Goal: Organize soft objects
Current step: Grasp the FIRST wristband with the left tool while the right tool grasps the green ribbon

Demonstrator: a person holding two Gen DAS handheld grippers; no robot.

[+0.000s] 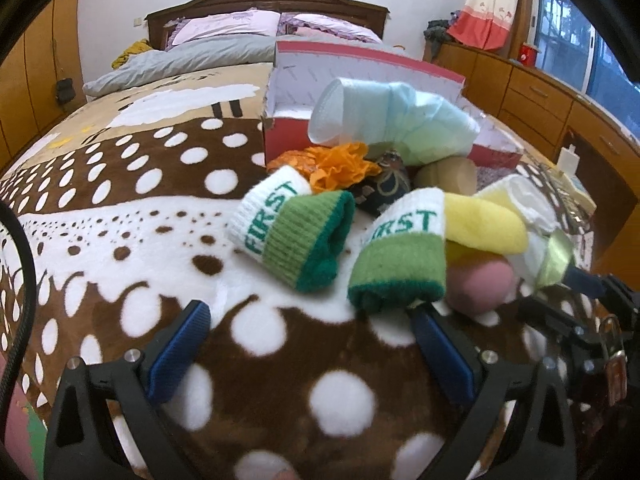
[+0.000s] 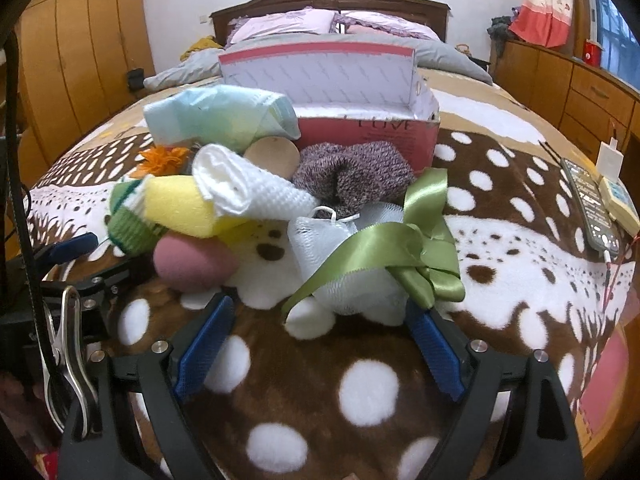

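Observation:
A heap of soft things lies on the spotted blanket before a red open box [image 1: 276,136] [image 2: 360,136]. In the left wrist view: two green-and-white "FIRST" wristbands [image 1: 292,232] [image 1: 404,256], a yellow sponge [image 1: 484,224], a pink sponge [image 1: 480,284], an orange flower [image 1: 340,164], a pale blue-green sock roll [image 1: 392,120]. In the right wrist view: a white mesh puff [image 2: 348,256] tied with green ribbon [image 2: 420,248], a white cloth [image 2: 248,188], a purple knit piece [image 2: 356,176]. My left gripper [image 1: 308,320] is open and empty just short of the wristbands. My right gripper [image 2: 320,316] is open, its fingers either side of the puff.
The box's white lid [image 2: 320,76] stands up behind it. A phone [image 2: 592,204] and a small cream box [image 2: 620,204] lie on the bed at right. Pillows and headboard at the far end, wooden drawers [image 1: 532,96] along the right, wardrobe [image 2: 80,40] on the left.

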